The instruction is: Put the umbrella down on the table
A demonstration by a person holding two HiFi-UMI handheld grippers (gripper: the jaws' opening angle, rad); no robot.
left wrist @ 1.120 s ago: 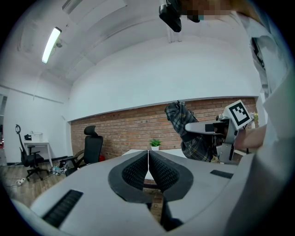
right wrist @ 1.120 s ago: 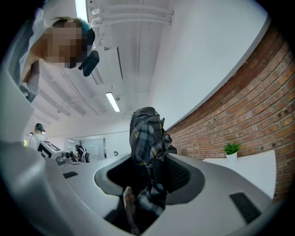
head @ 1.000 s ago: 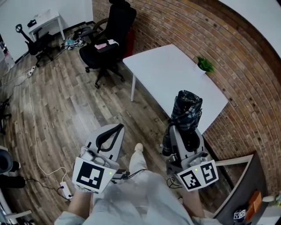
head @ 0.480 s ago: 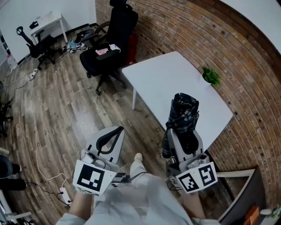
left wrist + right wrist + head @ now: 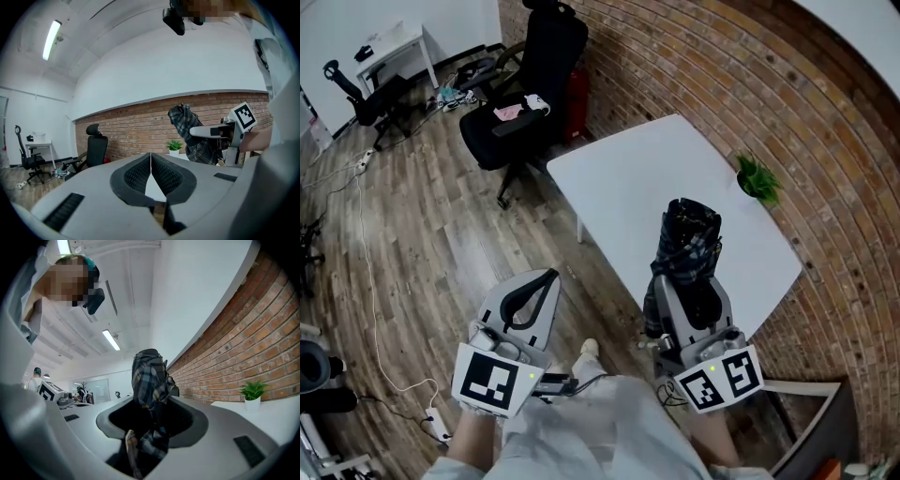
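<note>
Right gripper (image 5: pixel 682 292) is pinching the folded plaid umbrella (image 5: pixel 690 234) over the white table's (image 5: pixel 619 178) near edge, apparently clear of it. Left gripper (image 5: pixel 540 281) is hanging alongside, jaws pressed together on nothing. Its marker cube (image 5: pixel 492 377) is showing only a black-and-white pattern.

Umbrella (image 5: pixel 689 239): dark plaid, navy/black w/ teal bands, thin pale lines, a bit of yellow. Right tool (image 5: pixel 686 281): lt grey shell, black pads; its marker cube (image 5: pixel 720 378) white w/ black squares. Left tool (image 5: pixel 546 278): same lt grey, black ribbed pads; its cube (image 5: pixel 492 380) also white/black squares. Counter (image 5: pixel 628 187): plain white. Wall (image 5: pixel 750 84): red-brown brick, pale mortar lines. Floor (image 5: pixel 422 225): wood planks, grey-brown, mixed tones; white cable (image 5: pixel 370 281) across it. Chair (image 5: pixel 530 84): black, w/ pink & white bits (image 5: pixel 511 108) on seat. Red thing (image 5: pixel 577 98) beside chair. Plant (image 5: pixel 759 178): green leaves, white pot (image 5: pixel 252 402). Person's clothes (image 5: pixel 600 422): pale grey-white.
</note>
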